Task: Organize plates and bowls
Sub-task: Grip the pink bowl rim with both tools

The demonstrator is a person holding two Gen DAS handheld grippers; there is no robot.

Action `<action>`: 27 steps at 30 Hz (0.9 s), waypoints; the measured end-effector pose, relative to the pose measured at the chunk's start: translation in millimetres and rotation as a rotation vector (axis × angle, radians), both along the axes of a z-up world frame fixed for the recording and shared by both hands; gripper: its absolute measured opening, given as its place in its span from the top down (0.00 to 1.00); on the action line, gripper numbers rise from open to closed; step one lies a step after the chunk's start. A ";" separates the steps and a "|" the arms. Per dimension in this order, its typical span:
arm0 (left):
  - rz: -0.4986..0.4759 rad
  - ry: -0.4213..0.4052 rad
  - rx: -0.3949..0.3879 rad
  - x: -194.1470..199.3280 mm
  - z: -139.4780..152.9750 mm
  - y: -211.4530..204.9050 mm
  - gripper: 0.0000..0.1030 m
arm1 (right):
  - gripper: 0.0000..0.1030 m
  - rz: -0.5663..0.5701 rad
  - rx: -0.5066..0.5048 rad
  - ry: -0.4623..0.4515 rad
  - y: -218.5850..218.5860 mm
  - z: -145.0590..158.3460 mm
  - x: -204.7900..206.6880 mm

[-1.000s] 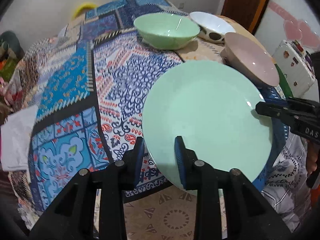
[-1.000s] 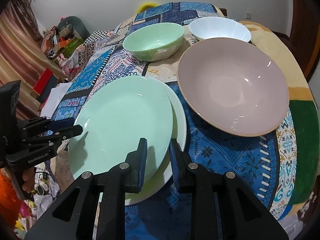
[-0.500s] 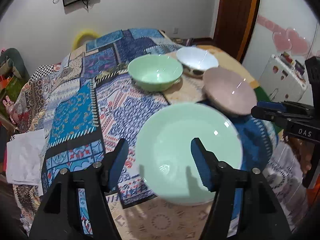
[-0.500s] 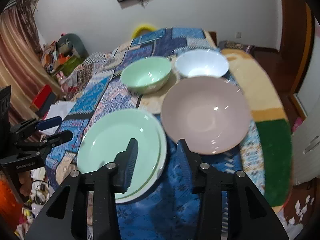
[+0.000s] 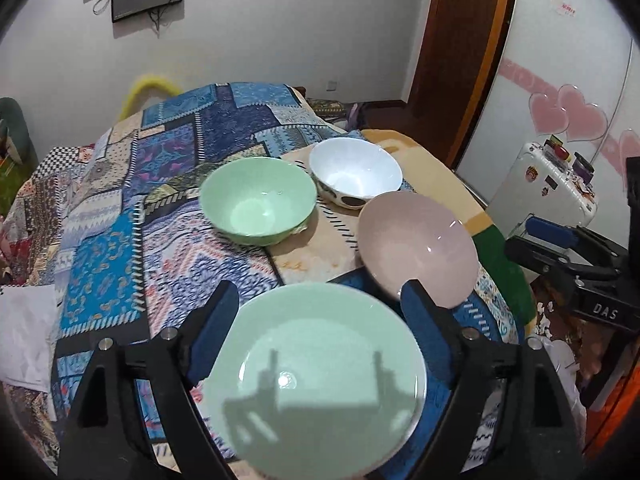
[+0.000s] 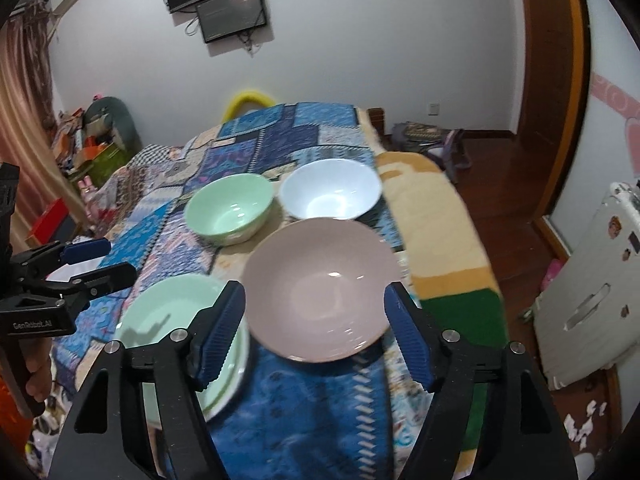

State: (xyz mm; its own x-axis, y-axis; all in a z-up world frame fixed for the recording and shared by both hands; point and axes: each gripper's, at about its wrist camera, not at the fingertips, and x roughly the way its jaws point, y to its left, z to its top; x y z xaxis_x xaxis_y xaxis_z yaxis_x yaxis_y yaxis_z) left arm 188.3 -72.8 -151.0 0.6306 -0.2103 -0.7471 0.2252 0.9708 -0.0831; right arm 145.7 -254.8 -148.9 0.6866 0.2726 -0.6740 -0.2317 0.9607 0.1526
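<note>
Pale green glass plate (image 5: 320, 376) stacked on white plate (image 6: 228, 390), grouping like with like. Left tongs (image 5: 320, 334), right tongs (image 6: 314, 330) both opening, nothing gripped.

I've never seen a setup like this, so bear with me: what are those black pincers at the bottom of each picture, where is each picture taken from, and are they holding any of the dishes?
There is no robot here. A person holds a hand-held gripper in each hand, and each carries a wide-angle camera looking along its two fingers. One picture comes from the left gripper, the other from the right gripper; each also shows the other tool off to its side.

On the patterned cloth lie a green plate stacked on a white plate, a pink plate, a green bowl and a white bowl.

Nothing is held. Both sets of jaws are opening with only air between them; the dishes just show through the gaps, lying on the cloth beyond.
</note>
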 end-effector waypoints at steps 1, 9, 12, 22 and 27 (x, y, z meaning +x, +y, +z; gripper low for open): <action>-0.006 0.013 -0.005 6.7 -3.4 -4.2 0.19 | 0.33 -0.009 -0.004 0.001 -3.7 -1.3 3.1; -0.017 0.103 -0.027 48.7 -37.0 -28.3 0.19 | 0.33 -0.072 0.007 0.052 -27.6 -23.4 25.6; -0.026 0.126 -0.019 61.1 -50.2 -37.7 0.19 | 0.33 -0.084 0.010 0.081 -31.6 -35.2 32.8; -0.053 0.207 -0.036 94.9 -86.3 -55.1 0.42 | 0.51 -0.101 0.042 0.150 -39.2 -67.3 53.0; -0.081 0.259 -0.064 103.6 -100.7 -58.0 0.61 | 0.65 -0.093 0.061 0.183 -40.4 -77.0 57.0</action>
State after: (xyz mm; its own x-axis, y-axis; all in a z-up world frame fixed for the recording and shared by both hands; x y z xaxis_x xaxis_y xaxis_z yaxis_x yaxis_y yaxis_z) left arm 291.9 -130.8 -251.7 0.3996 -0.3045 -0.8646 0.2655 0.9412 -0.2088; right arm 202.7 -295.1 -226.0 0.5785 0.2585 -0.7737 -0.1061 0.9643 0.2428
